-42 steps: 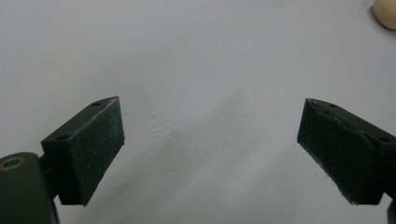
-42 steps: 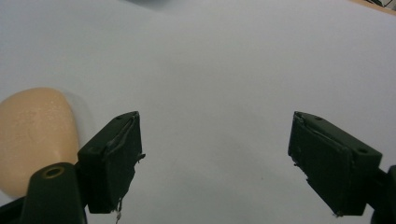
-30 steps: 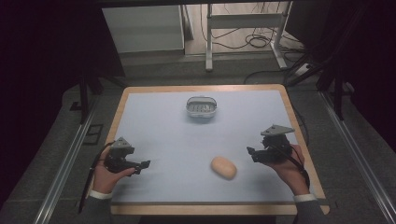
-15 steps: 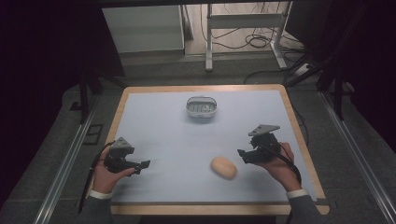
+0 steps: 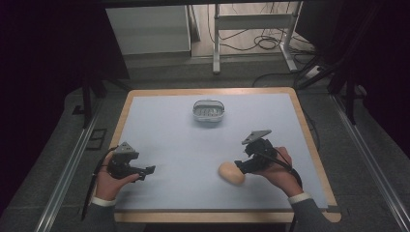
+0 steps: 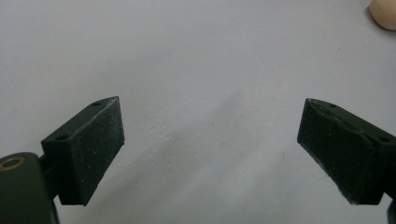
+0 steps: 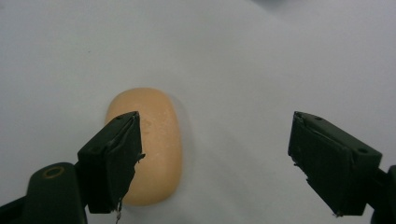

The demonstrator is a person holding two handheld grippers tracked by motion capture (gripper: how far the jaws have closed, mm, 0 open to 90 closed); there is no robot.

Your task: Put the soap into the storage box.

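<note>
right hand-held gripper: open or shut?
Open. The right hand-held gripper has its jaws spread wide, nothing clamped; the orange oval object lies beside its one jaw.

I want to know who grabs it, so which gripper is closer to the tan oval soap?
Right. The right gripper hangs open right beside the soap; the left gripper sits open well across the table.

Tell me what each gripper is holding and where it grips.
Nothing is held. The left gripper is open over bare table; the right gripper is open, one finger overlapping the oval tan bread roll, not clamped.
</note>
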